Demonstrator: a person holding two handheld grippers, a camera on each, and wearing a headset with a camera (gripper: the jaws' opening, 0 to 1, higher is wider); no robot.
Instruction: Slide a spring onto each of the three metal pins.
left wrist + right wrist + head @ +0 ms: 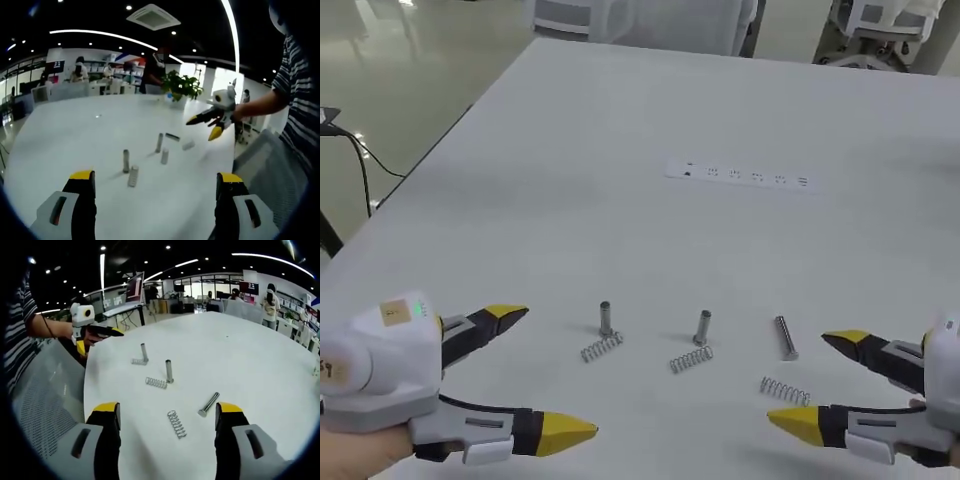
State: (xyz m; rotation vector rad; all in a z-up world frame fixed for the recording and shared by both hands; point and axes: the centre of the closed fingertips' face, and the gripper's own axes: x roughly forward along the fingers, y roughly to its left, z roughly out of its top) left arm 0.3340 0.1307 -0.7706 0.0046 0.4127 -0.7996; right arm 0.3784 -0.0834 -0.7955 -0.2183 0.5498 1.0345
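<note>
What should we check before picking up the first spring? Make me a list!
1. Left claw open and empty: ok.
2. Right claw open and empty: ok.
3. Left spring, middle spring and right spring lying loose on the table: ok.
4. Left pin and middle pin standing upright: ok.
5. Right pin standing upright: not ok, it lies on its side.
</note>
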